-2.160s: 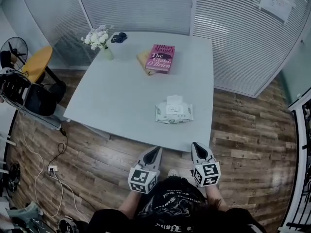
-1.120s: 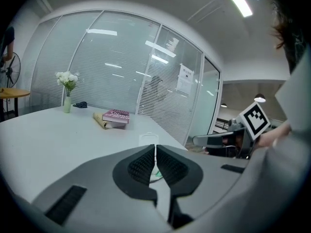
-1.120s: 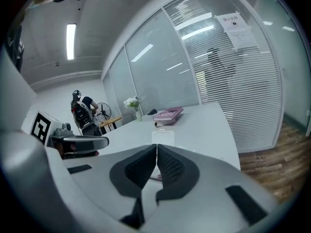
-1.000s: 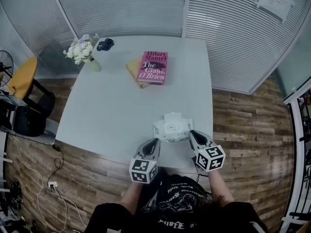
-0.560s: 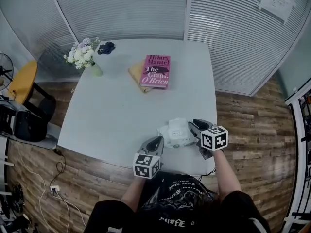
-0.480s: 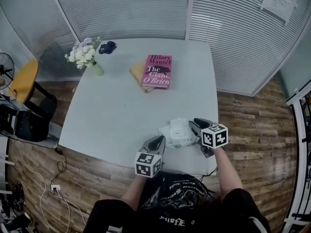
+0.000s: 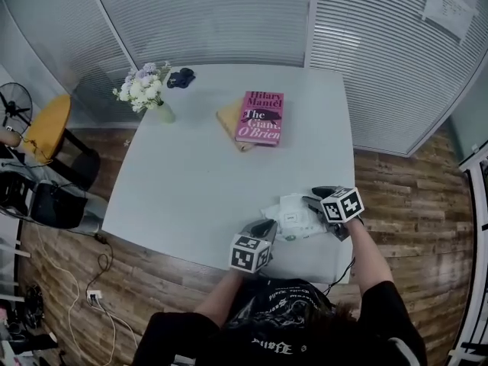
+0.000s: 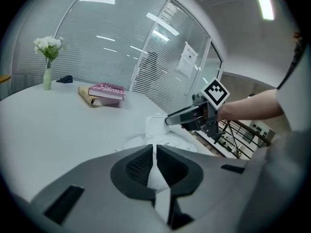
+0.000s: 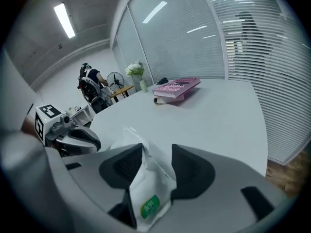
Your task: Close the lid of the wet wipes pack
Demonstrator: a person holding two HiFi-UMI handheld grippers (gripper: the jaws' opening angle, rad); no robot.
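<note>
Table [image 7: 198,174] in white, one only, is seen in the head view, set on a wooden plank floor [image 7: 412,204] and closed in by walls of slatted blinds [image 7: 213,14]. One sheet of paper [image 7: 454,2] is fixed to the wall at 1 o'clock. One yellow chair [image 7: 49,117] and one fan [image 7: 15,97] are placed at 9 o'clock. On the table are counted one vase of flowers [image 7: 146,94] at 10 o'clock, one small dark object [image 7: 181,77] near it at 11, and two books stacked toward 12, a pink book [image 7: 261,117] laid on a tan book [image 7: 228,116]. One wet wipes pack [image 7: 293,219] is found at 5 o'clock, near the front edge. It is flanked by two grippers, the left gripper [image 7: 267,226] at its 7 o'clock and the right gripper [image 7: 314,198] at its 2 o'clock.

In the left gripper view, the jaws are drawn together to a thin slit and nothing is held. The pack is seen just beyond them at 12 o'clock, with its lid [image 8: 155,125] stood open.

In the right gripper view, the jaws are spread wide, having just been opening. The end of the pack is placed between them, but the pads are not closed on it. The two books and the vase are seen far off at 12 o'clock.
</note>
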